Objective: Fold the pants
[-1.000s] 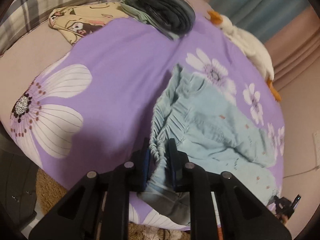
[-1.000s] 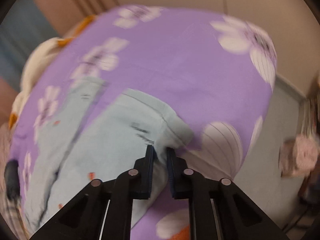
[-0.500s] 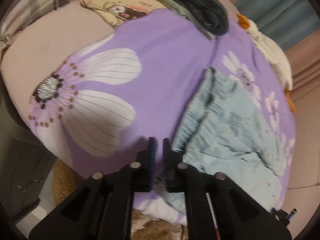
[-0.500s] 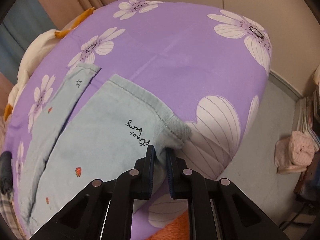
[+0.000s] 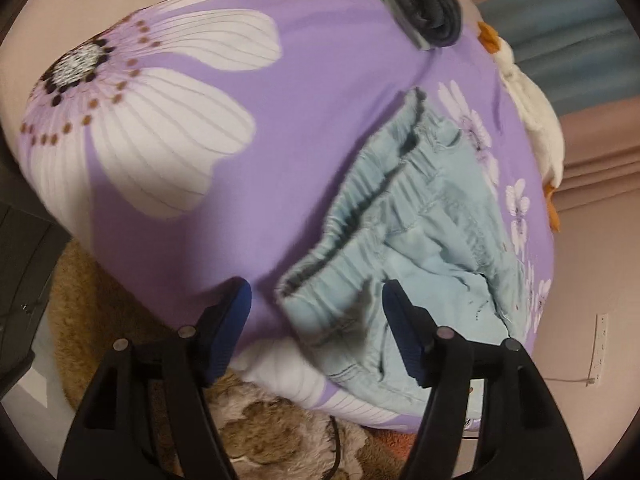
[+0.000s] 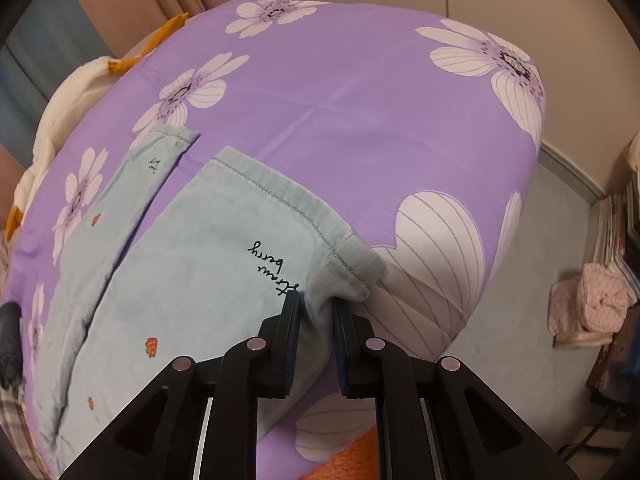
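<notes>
Light blue pants (image 5: 420, 220) lie spread on a purple flowered bedspread (image 5: 320, 80). Their gathered waistband rests near the bed's front edge. My left gripper (image 5: 316, 292) hovers over that waistband corner with its jaws opening wide; the cloth lies between the pads, which do not press on it. In the right wrist view the pants' legs (image 6: 192, 264) stretch over the bedspread (image 6: 360, 100), and my right gripper (image 6: 316, 304) is shut on the near leg's hem corner, which is bunched between its pads.
A stack of dark folded clothes (image 5: 424, 4) sits at the far side of the bed, with a white plush duck (image 5: 532, 108) along the right edge. A brown rug (image 5: 100, 320) lies below the bed. A pink bundle (image 6: 592, 308) sits on the floor at the right.
My left gripper sank toward the bed's edge and spread its jaws, letting go of the waistband, which now lies on the bedspread. The right gripper keeps its hold on the hem.
</notes>
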`<state>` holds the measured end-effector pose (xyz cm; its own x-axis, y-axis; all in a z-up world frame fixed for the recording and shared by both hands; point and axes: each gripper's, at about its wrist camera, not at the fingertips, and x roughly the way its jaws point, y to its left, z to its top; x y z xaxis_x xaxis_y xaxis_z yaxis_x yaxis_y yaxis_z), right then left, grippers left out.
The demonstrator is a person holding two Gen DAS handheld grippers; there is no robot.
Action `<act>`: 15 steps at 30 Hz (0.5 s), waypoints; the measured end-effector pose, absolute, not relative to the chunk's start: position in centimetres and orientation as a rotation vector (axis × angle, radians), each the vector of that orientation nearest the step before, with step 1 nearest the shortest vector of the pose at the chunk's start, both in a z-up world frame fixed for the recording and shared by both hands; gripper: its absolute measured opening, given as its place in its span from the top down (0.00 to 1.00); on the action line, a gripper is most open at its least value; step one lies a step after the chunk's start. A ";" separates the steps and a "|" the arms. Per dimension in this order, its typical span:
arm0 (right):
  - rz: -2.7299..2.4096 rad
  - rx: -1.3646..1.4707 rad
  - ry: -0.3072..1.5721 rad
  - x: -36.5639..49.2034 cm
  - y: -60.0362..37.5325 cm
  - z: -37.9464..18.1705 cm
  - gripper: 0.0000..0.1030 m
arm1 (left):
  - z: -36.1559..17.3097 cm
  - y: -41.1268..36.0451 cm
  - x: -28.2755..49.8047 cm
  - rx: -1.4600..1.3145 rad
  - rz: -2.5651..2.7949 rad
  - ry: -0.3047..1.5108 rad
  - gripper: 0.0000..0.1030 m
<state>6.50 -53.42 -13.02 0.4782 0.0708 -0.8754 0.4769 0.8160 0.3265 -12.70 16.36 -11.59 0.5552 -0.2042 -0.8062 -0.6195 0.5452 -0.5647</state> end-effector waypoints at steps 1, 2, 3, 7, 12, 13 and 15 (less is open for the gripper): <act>-0.264 0.586 1.059 6.6 -53.4 -13.0 0.86 | -11.5 16.2 -12.5 -0.994 0.279 0.982 0.51; -0.260 0.584 1.059 6.6 -53.4 -13.0 0.86 | -11.7 15.9 -12.1 -1.002 0.261 0.994 0.60; -0.260 0.585 1.059 6.6 -53.4 -13.1 0.86 | -12.0 15.7 -11.8 -1.006 0.270 1.003 0.62; -0.253 0.588 1.050 6.7 -53.4 -13.3 0.86 | -11.7 15.4 -11.2 -0.973 0.303 0.998 0.71; -0.154 0.709 0.986 5.8 -53.7 -11.4 0.90 | -6.9 14.3 -11.0 -0.828 0.391 0.887 0.73; -0.143 0.709 0.958 5.4 -53.8 -10.3 0.90 | -6.4 14.3 -10.9 -0.805 0.387 0.884 0.73; -0.186 0.645 0.942 4.7 -53.8 -8.8 0.90 | -5.7 14.6 -10.6 -0.781 0.381 0.895 0.73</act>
<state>4.66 -53.81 -8.85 0.5882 0.1239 -0.7991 0.4191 0.7984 0.4323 -10.59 14.56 -5.74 0.5851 -0.0169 -0.8108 -0.5960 0.6691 -0.4440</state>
